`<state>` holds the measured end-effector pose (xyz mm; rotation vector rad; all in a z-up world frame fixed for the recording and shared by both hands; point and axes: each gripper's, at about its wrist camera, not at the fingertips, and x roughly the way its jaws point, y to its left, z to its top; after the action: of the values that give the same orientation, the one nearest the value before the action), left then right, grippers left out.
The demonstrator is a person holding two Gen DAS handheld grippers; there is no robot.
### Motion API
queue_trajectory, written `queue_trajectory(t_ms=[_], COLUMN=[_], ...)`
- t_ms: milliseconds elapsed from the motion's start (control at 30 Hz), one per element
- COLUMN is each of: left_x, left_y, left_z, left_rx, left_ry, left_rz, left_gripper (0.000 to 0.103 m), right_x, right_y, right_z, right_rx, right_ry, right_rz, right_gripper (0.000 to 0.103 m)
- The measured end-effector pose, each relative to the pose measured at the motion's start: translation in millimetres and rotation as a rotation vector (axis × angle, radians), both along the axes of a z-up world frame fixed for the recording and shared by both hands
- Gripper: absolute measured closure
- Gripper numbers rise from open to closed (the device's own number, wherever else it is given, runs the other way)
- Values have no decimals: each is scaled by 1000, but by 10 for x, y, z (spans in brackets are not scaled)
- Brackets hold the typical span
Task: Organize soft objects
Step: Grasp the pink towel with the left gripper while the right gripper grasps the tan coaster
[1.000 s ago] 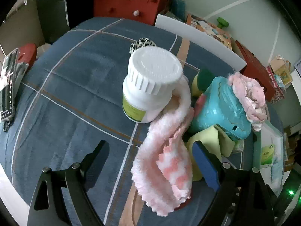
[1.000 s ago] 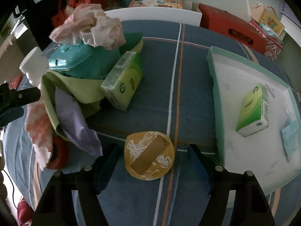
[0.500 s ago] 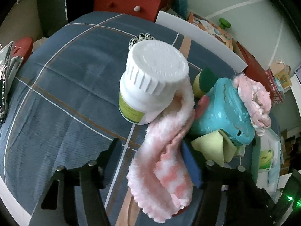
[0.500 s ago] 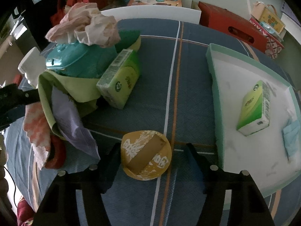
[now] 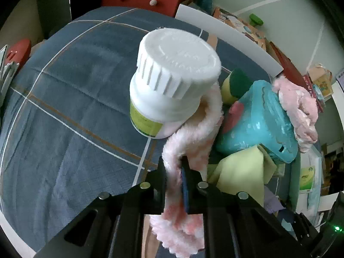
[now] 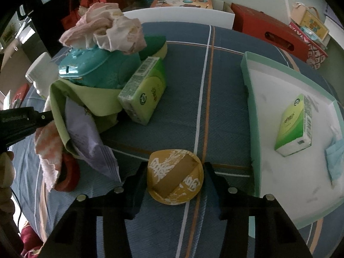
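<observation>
1. The fluffy pink-and-white sock (image 5: pixel 189 142) lies on the blue plaid tabletop (image 5: pixel 64 129), curling from beside the white plastic screw-cap bottle (image 5: pixel 172 81) down to the near edge of the heap. It looks light, limp and plush, so it should compress a lot under pressure and drape when lifted. Its far end touches the bottle and may drag on it.
2. The left tongs (image 5: pixel 175 180) are clamped shut on the sock's lower stretch, the pile squeezed thin between the pads, with the loose cuff hanging out below them. That mid-length hold seems sound; both ends will dangle.
3. The left tongs point steeply down at the tabletop from the near side.
4. The right tongs (image 6: pixel 175 182) are closing around a round yellow paper-wrapped puck with white characters (image 6: pixel 175 179), which sits between them; the pads look close to its sides, contact not clear.
5. They too pitch steeply downward, just beside the pale green shallow tray (image 6: pixel 249 99) holding a green tissue pack (image 6: pixel 294 124).
</observation>
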<state>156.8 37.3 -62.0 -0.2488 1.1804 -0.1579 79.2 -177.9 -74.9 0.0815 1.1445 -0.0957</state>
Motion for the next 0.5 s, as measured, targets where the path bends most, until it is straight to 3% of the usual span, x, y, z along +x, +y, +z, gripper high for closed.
queue_trajectory(t_ms=[300,500], left_x=[-84,-167], left_y=[-22,55], left_z=[158,319], left_rx=[-9,-30], left_ry=[-63,-126], left_rz=[-20,-23], left_gripper=[93,94], right_x=[-78,-146], right_y=[72,39], right_z=[49,220], right_rx=[5,9], right_ry=[-14,-73], right_rz=[-5,-23], right_gripper=[51,51])
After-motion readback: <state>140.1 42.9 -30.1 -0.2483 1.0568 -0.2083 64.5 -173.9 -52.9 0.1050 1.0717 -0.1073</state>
